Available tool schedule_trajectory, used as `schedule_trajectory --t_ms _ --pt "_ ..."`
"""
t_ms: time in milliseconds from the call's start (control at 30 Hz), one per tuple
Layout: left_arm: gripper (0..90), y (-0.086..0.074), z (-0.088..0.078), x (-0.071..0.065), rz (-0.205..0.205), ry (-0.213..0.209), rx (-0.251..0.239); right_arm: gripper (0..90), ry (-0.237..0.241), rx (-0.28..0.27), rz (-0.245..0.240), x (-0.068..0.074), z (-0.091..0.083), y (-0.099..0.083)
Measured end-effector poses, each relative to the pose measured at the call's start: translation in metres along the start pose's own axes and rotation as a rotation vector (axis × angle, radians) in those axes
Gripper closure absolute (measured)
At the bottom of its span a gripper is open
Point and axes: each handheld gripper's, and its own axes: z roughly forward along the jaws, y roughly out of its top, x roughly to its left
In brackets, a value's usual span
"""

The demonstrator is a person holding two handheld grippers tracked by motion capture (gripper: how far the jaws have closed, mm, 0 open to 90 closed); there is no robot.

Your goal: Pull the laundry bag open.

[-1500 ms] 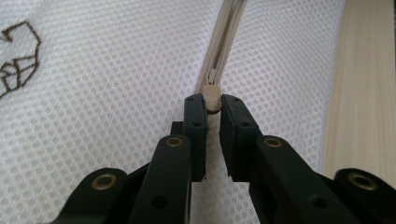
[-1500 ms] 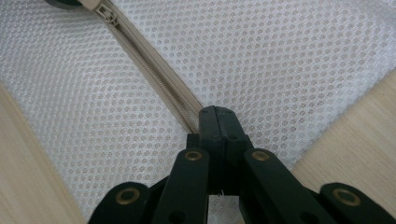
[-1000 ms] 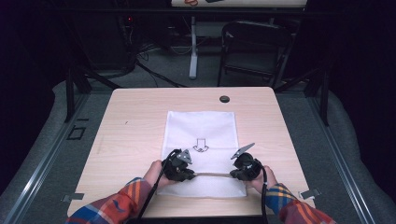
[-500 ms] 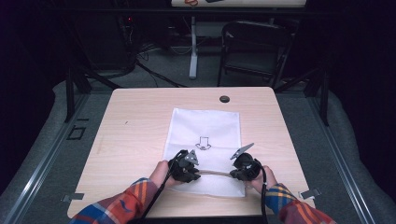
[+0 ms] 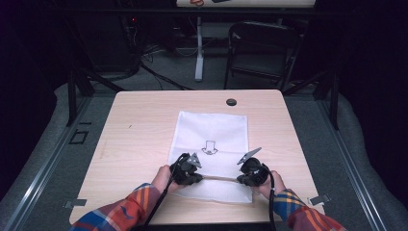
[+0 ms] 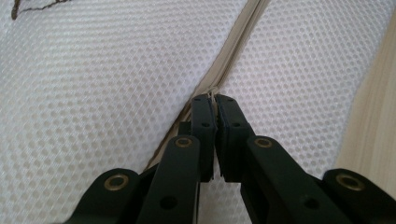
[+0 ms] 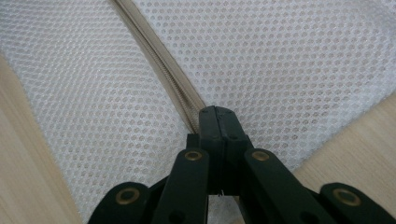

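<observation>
A white mesh bag (image 5: 211, 132) with a small arrow print lies flat on the wooden table (image 5: 144, 125). A beige zipper (image 5: 219, 178) runs across its near end. My left gripper (image 5: 198, 176) is at the zipper's left part. Its jaws have just been closing, and in the left gripper view the left gripper (image 6: 215, 98) is shut on a thin pale piece of the zipper (image 6: 238, 42). My right gripper (image 5: 239, 179) is at the zipper's right part. In the right gripper view the right gripper (image 7: 215, 109) is shut where the zipper (image 7: 154, 51) reaches its tips.
A small black round thing (image 5: 231, 102) sits near the table's far edge. A dark chair (image 5: 262, 48) and cables stand on the floor beyond the table. Bare wood lies to the left and right of the bag.
The left hand has wobbled slightly at the zipper. The bag and the right gripper have kept still.
</observation>
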Motion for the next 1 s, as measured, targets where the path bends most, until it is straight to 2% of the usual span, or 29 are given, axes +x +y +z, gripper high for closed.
schedule_trajectory --t_ms 167,367,433,600,700,833,900,967,1000 --pt "86.7 -0.006 -0.005 0.006 -0.031 -0.017 0.006 90.0 -0.015 0.003 0.004 -0.001 0.0 0.0" --pt "86.7 -0.011 -0.011 0.009 -0.054 -0.018 0.003 90.0 -0.008 0.0 -0.008 -0.002 0.0 0.0" --pt "86.7 -0.014 -0.013 0.01 -0.072 -0.026 -0.002 90.0 -0.003 -0.004 -0.012 -0.002 0.0 -0.001" --pt "86.7 -0.021 -0.018 0.01 -0.095 -0.024 0.003 90.0 -0.009 -0.006 -0.018 -0.003 0.0 -0.001" --pt "86.6 -0.027 -0.022 0.012 -0.114 -0.028 0.007 90.0 0.006 -0.003 -0.021 -0.004 0.0 0.0" --pt "86.6 -0.033 -0.026 0.015 -0.138 -0.025 0.008 90.0 -0.009 -0.012 -0.007 -0.004 0.0 0.0" --pt "86.7 -0.036 -0.029 0.015 -0.15 -0.021 0.009 90.0 -0.013 0.001 -0.013 -0.005 0.0 0.001" --pt "86.6 -0.038 -0.031 0.016 -0.156 -0.018 0.013 90.0 -0.015 -0.008 -0.006 -0.005 0.0 0.0" --pt "86.6 -0.039 -0.033 0.017 -0.158 -0.017 0.014 90.0 -0.012 0.01 -0.019 -0.006 -0.001 0.001"
